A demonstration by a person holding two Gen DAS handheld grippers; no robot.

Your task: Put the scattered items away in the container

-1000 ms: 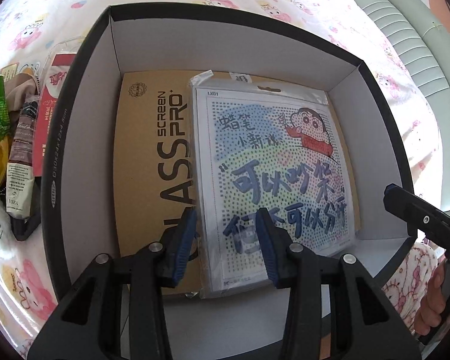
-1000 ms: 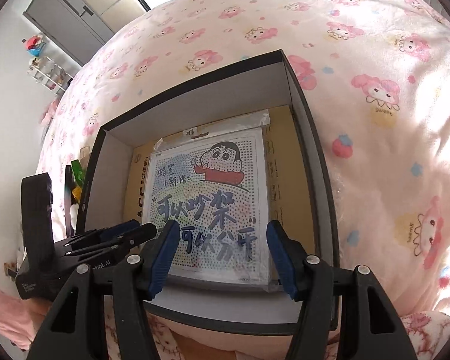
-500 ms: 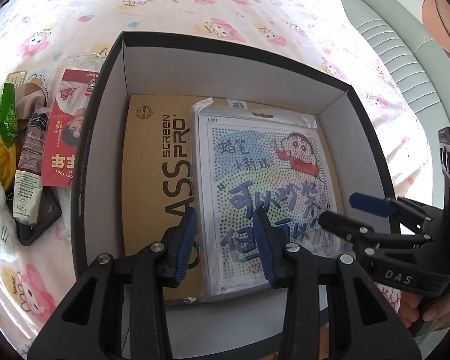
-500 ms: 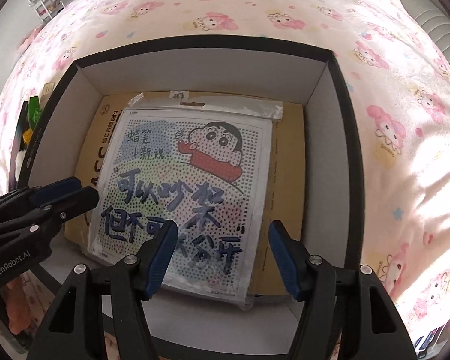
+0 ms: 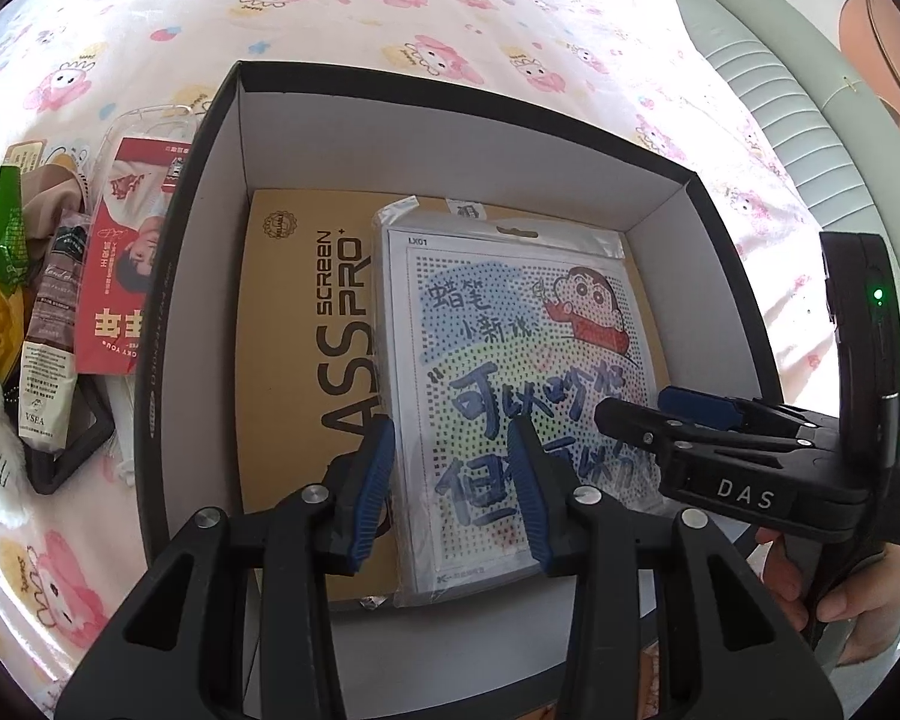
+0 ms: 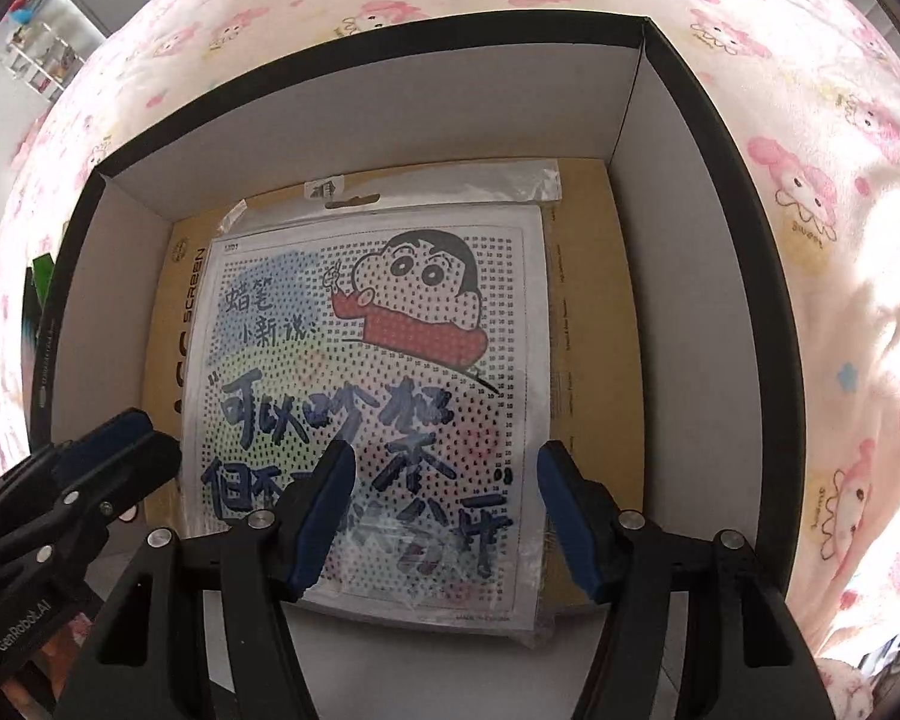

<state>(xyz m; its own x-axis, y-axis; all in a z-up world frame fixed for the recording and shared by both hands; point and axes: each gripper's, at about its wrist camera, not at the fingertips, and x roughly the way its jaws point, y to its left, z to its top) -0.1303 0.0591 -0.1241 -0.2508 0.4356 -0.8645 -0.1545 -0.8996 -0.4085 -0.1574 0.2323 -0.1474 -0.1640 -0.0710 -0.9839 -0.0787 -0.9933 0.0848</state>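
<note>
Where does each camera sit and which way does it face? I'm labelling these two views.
Left wrist: on the left gripper, looking down into the box; its own open jaws, the right gripper and a hand show.
Right wrist: on the right gripper, looking down into the box; its own open jaws and the left gripper show.
Both share the box, the cartoon sheet and the brown package.

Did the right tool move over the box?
Yes. The right tool slid leftward from the box's right rim, over the cartoon packet.
</note>
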